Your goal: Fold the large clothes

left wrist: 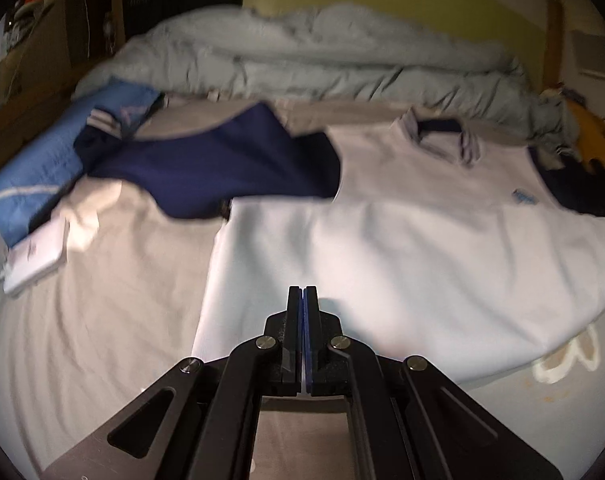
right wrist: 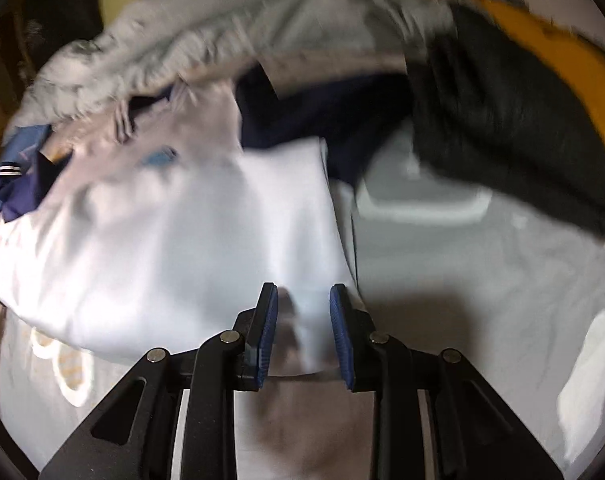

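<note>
The shirt [left wrist: 402, 248] is spread flat mid-bed [left wrist: 102, 360], collar [left wrist: 442, 136] toward the far edge. A bunched duvet [left wrist: 302, 60] is piled along that far edge, a folded jacket [left wrist: 42, 168] sits at the left edge, one sleeve [left wrist: 222, 168] stretched toward it.

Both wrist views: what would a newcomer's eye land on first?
The big white polo shirt with navy sleeves spread flat across the bed, collar toward the rumpled grey duvet behind it. The left hand-held gripper hangs shut above its hem; the right hand-held gripper stands open astride the shirt's corner.
</note>
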Demonstrator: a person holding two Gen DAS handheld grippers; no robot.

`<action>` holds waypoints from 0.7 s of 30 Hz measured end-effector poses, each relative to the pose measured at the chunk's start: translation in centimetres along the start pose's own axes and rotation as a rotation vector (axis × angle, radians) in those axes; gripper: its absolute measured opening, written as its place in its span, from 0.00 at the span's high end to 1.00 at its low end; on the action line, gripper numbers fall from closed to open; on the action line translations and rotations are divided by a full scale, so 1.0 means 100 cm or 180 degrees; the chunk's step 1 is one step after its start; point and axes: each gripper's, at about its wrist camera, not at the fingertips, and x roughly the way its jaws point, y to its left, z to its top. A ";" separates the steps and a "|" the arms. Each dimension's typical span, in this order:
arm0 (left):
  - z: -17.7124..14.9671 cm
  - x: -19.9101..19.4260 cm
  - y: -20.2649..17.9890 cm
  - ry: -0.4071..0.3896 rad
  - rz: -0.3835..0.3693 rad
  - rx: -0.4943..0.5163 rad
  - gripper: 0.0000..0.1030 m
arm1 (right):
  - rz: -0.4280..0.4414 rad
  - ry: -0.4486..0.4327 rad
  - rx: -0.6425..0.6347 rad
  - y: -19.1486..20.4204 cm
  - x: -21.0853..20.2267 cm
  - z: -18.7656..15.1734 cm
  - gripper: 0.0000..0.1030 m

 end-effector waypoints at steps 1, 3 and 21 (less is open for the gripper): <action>-0.003 0.008 0.002 0.0065 0.0027 -0.0007 1.00 | 0.0023 0.0082 0.0049 -0.004 0.006 -0.002 0.77; -0.009 0.020 0.005 0.0185 0.0084 -0.0012 1.00 | 0.0072 0.0119 0.0045 -0.008 0.010 -0.004 0.77; -0.009 -0.002 0.002 -0.0026 -0.0062 0.0021 0.96 | 0.0079 -0.0425 -0.0129 0.002 -0.040 -0.004 0.57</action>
